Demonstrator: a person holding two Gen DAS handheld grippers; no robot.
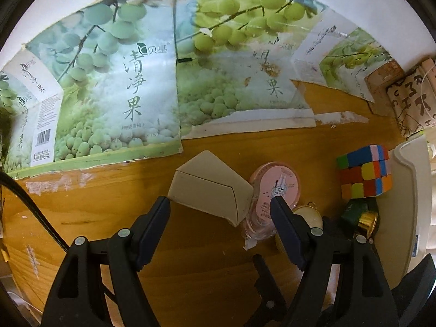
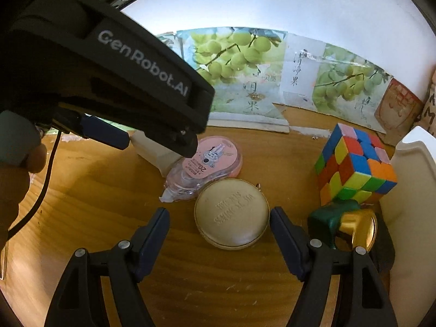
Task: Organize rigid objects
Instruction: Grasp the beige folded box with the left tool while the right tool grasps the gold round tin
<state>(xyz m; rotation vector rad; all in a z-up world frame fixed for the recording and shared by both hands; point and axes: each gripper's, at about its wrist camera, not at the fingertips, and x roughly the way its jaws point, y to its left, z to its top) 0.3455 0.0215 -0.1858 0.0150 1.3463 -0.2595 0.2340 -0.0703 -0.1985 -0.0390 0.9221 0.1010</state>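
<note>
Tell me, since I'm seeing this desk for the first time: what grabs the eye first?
The scrambled puzzle cube stands out, bright at the right beside a white bin. Green-grape posters cover the back wall. Nearer, the open right gripper straddles a round beige case, with a pink correction tape just behind.

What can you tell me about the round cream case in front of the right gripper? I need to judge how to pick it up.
The round cream case lies flat on the wooden table, embossed lettering up. It looks like padded leatherette with a gold rim and a small gold ring at its far edge. Its far-left edge meets or overlaps the pink tape dispenser. The open right gripper has its fingertips on either side, not visibly pressing it.
</note>
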